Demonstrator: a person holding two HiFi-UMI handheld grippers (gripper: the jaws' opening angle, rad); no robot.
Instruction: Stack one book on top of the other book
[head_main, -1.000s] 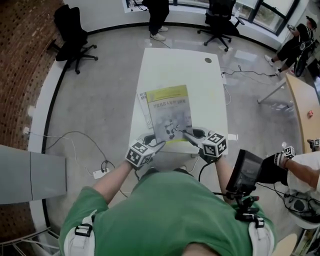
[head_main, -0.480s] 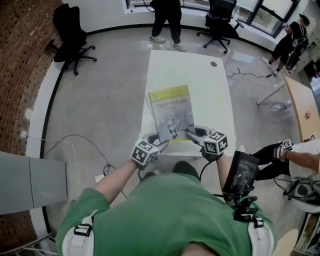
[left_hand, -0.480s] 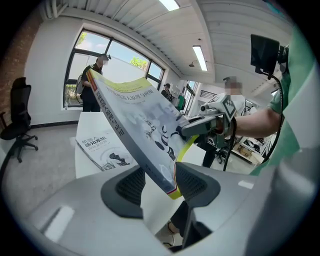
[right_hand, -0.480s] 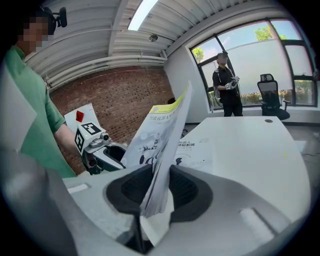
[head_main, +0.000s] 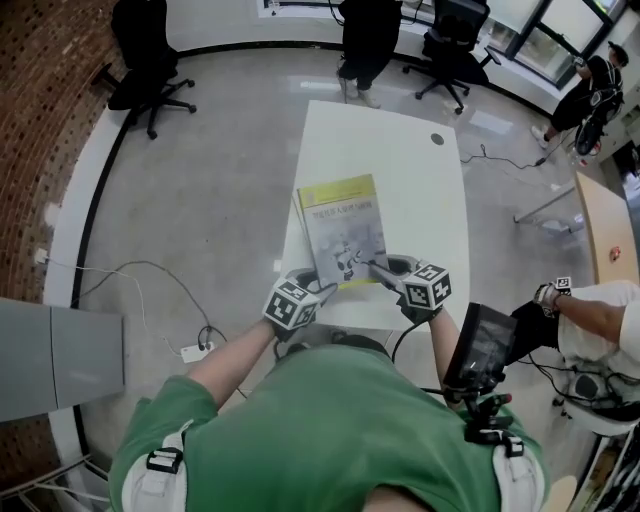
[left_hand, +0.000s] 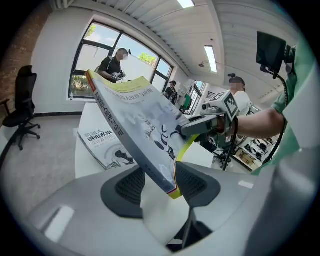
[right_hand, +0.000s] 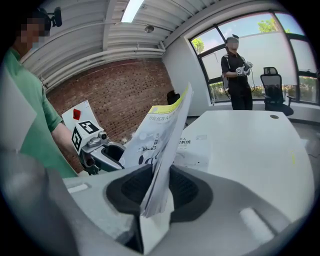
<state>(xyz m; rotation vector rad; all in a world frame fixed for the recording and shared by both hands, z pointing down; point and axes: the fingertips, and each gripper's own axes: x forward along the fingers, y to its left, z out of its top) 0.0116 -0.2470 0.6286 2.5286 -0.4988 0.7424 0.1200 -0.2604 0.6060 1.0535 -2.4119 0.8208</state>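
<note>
A grey-covered book with a yellow-green top band (head_main: 342, 225) hangs tilted just above the white table (head_main: 410, 170). My left gripper (head_main: 322, 291) is shut on its near left corner, and in the left gripper view that gripper (left_hand: 159, 182) has the spine corner between its pads. On the near right edge my right gripper (head_main: 378, 270) is shut, the pages wedged between its jaws in the right gripper view (right_hand: 156, 187). A second, white-covered book (left_hand: 102, 145) lies flat on the table under the held one; only its left strip peeks out in the head view.
The table is narrow, with a round cable hole (head_main: 437, 139) at its far end. Office chairs (head_main: 150, 60) stand on the floor at the far left and far right. People stand beyond the table and at the right. A dark screen (head_main: 480, 345) hangs at my right side.
Both grippers have carried the held book over the lower one and a little lower. Less of the white book shows at its left now. The grips are unchanged.
</note>
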